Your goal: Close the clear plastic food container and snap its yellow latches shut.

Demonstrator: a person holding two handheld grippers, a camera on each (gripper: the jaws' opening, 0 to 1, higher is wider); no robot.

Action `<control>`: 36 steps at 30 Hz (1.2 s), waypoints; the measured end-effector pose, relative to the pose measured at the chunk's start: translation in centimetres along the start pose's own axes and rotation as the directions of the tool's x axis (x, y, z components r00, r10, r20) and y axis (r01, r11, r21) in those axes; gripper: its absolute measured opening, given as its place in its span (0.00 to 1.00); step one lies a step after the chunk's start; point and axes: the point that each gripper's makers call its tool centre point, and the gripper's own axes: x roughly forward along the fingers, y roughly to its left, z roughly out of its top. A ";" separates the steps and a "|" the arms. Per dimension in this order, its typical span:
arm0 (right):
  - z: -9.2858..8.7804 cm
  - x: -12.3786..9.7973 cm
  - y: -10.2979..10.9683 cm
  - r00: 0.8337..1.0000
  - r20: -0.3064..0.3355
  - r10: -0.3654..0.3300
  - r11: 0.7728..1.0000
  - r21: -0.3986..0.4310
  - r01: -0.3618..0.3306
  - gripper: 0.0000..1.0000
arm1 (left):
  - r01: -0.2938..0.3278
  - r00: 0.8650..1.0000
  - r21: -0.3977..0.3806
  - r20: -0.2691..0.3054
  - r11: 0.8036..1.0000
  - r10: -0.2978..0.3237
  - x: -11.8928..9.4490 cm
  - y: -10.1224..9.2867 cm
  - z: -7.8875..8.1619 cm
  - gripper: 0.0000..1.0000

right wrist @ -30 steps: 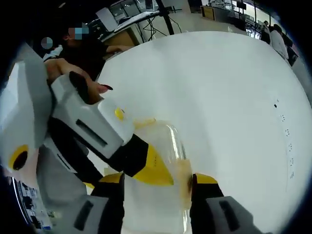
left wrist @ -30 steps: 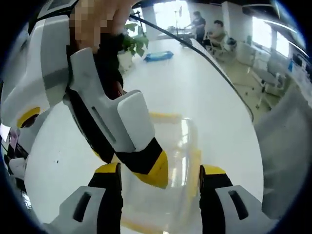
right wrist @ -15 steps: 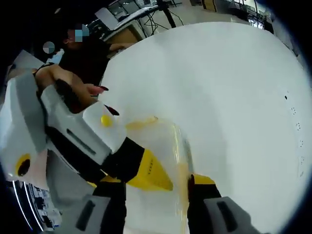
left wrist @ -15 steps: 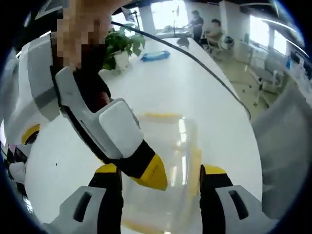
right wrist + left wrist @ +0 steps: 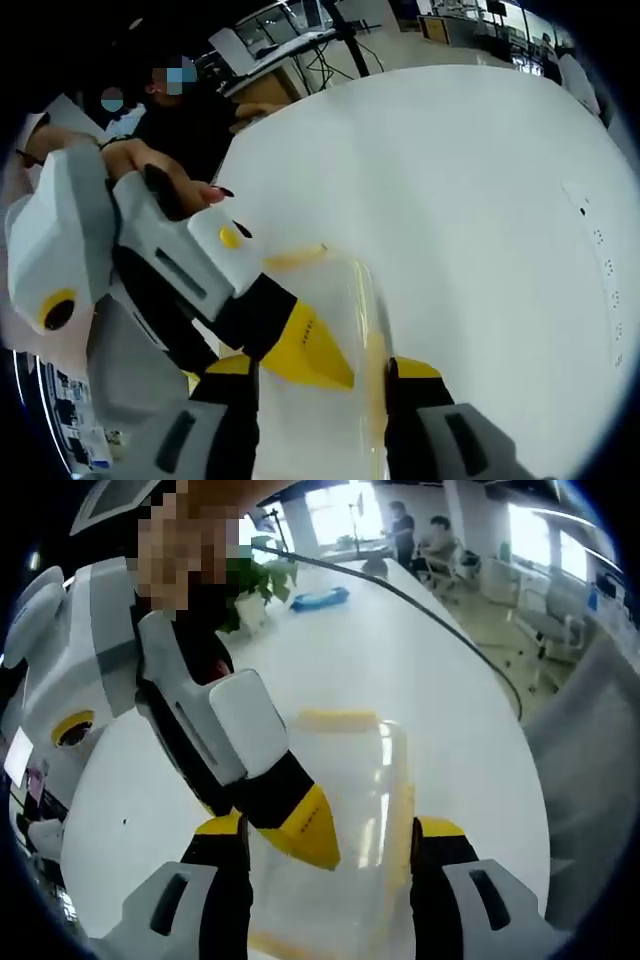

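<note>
The clear plastic container (image 5: 360, 780) lies on the white table, its lid on top. One yellow latch (image 5: 338, 718) runs along its far edge, another (image 5: 402, 810) down its right side. My left gripper (image 5: 330, 830) stands open, its jaws straddling the container. A yellow-tipped finger (image 5: 300, 825) of my right gripper reaches in from the upper left and rests on the lid. In the right gripper view the container (image 5: 345, 300) sits between the open jaws of my right gripper (image 5: 320, 365), and the left gripper's finger (image 5: 305, 350) lies across the lid. A latch (image 5: 295, 258) shows at the far edge.
The white table (image 5: 350, 640) stretches away, with a potted plant (image 5: 255, 575), a blue object (image 5: 320, 597) and a black cable (image 5: 430, 610) farther on. Its edge runs along the right. A hand (image 5: 175, 185) holds the left gripper. People sit in the background (image 5: 405, 525).
Both views have shifted slightly with the hands. The container and both grippers keep the same places relative to each other, and both pairs of jaws stay equally wide.
</note>
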 end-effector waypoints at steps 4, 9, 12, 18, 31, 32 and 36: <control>0.1 0.0 0.0 1.000 -0.003 -0.004 1.000 -0.003 0.004 0.48 | -0.028 1.000 0.018 0.006 0.999 0.028 0.1 -0.1 0.0 0.61; 0.0 0.3 0.1 1.000 -0.008 -0.006 1.000 -0.005 0.006 0.49 | -0.093 0.995 0.060 -0.010 0.994 0.094 0.5 0.2 -0.2 0.60; 0.0 0.1 0.1 1.000 0.003 -0.010 1.000 -0.004 0.010 0.49 | -0.098 0.995 0.054 -0.004 0.994 0.098 0.7 0.1 -0.2 0.60; 0.1 0.1 0.0 1.000 0.011 -0.010 1.000 -0.003 0.010 0.50 | -0.095 0.995 0.052 0.009 0.994 0.095 0.5 0.1 -0.1 0.60; 0.4 0.1 0.1 0.995 0.085 -0.056 0.998 -0.001 0.056 0.54 | -0.089 0.996 0.046 0.005 0.995 0.089 0.2 0.0 -0.1 0.61; 0.5 0.1 0.1 0.994 0.096 -0.055 0.998 -0.009 0.056 0.54 | -0.089 0.996 0.046 0.004 0.995 0.089 0.2 -0.1 -0.1 0.61; 0.6 -0.1 0.1 0.982 0.174 -0.068 0.997 -0.023 0.073 0.55 | -0.087 0.996 0.047 0.000 0.995 0.087 0.1 0.0 -0.2 0.61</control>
